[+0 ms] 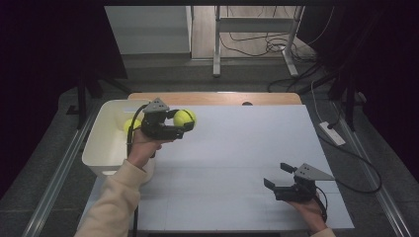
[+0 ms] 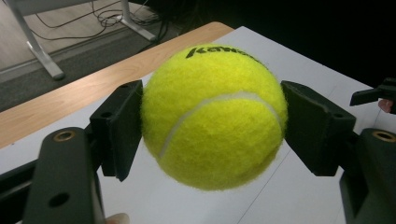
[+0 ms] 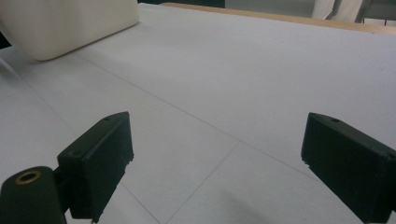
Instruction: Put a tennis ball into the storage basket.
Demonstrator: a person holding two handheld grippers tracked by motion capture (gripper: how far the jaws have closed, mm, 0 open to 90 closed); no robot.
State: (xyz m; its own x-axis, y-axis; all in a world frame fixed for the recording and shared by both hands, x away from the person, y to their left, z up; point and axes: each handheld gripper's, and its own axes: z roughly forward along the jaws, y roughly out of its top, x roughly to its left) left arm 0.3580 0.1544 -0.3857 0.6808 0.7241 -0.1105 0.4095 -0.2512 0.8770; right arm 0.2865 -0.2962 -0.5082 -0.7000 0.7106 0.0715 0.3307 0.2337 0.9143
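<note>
Tub point(image 1: 101, 148) of white plastic sits at the table's nine o'clock edge, with one yellow tennis ball point(image 1: 129, 124) inside. Just beside its rim, the left gripper point(image 1: 182, 122) pinches a second ball point(image 1: 185, 117) above the white table point(image 1: 237, 148). At five o'clock, the right gripper point(image 1: 276, 176) rests with jaws spread. Cables cross the floor beyond.

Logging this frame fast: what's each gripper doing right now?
Left gripper: closed on a yellow tennis ball, held above the table.
Right gripper: open, holding nothing.
</note>
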